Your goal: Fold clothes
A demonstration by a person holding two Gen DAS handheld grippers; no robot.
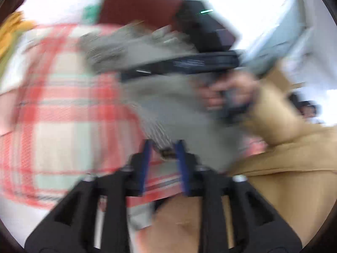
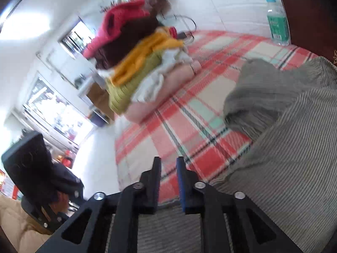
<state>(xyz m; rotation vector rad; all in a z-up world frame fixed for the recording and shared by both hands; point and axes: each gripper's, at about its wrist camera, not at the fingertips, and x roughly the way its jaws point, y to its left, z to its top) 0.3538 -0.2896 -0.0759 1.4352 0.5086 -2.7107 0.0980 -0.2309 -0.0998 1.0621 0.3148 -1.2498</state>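
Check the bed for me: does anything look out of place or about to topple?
The clothes pile leans, its red top layers overhanging the bed's edge. A water bottle stands on the plaid sheet, away from the grey garment.

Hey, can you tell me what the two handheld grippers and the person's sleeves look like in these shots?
Both are black, angular frames with silver bolts. The left gripper has two blue finger pads; the right gripper shows one black and one blue finger. Seen from the left wrist, the right one is a blocky black unit with a small green light. The sleeve is tan.
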